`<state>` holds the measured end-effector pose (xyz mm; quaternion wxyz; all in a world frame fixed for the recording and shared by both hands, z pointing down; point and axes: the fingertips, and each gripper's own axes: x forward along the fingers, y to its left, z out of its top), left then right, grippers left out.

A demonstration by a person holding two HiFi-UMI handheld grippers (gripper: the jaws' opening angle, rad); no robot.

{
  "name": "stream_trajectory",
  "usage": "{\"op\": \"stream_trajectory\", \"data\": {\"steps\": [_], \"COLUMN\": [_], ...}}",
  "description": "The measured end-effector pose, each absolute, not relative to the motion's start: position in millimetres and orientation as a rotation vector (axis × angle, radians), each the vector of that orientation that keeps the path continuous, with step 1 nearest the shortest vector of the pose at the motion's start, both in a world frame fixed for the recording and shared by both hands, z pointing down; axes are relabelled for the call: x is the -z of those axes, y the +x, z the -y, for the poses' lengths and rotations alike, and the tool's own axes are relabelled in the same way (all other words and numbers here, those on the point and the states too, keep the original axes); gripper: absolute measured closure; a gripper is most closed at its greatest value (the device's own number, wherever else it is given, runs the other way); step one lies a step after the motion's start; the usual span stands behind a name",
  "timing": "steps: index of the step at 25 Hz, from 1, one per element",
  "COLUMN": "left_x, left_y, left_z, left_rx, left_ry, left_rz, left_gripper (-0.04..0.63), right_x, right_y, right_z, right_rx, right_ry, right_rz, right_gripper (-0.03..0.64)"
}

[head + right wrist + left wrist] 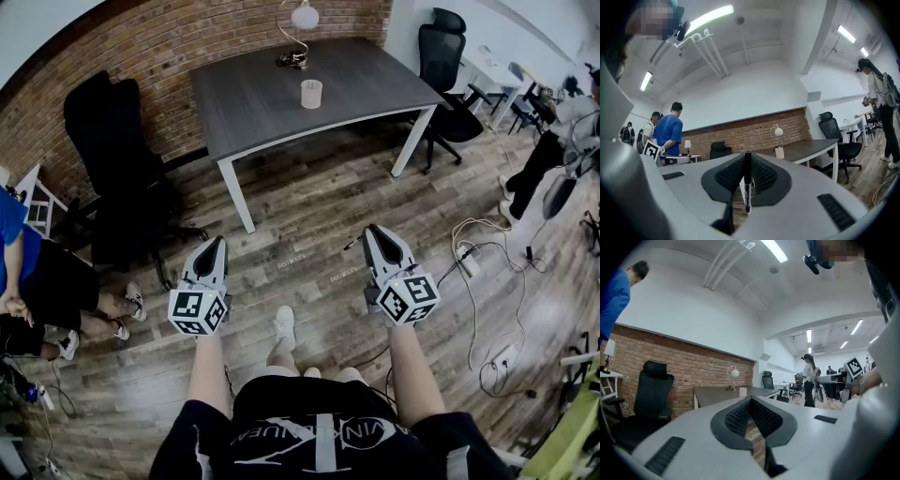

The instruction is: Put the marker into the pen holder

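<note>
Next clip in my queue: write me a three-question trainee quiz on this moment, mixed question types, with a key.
1. True or false: the marker is clamped between the jaws of the right gripper.
2. What else stands on the table with the pen holder? A) a lamp B) a laptop C) a bottle
3. Fill in: the jaws of the left gripper are ___, with nothing between them.

Key: 1 true; 2 A; 3 shut.
</note>
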<state>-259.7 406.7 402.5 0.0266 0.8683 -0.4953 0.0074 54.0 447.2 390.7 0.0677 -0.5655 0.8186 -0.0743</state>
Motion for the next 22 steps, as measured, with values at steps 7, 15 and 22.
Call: {"op": "stream_trajectory", "data": {"steps": [7,15,22], "left_x": [-415,-422,-426], "left_y": [-244,-230,-220], "left_z": [-327,-245,-185], "left_rx": [-0.043,-0.056,-0.065], "left_ry": [2.683,2.683,2.697], "left_rz": [1.538,1.482,1.422], "left_gripper": [0.581,0.581,0.581], "right_x": [-404,-410,-417], "right_y": [70,78,84], "right_z": [-369,-298,-249], "right_rx": [0.253,0.278,0.316], "right_ry": [-1.721,-1.769,-1.809], "right_rz": [-2.455,-2.44,-2.407], "right_gripper": [0.569,0.569,0.569]}}
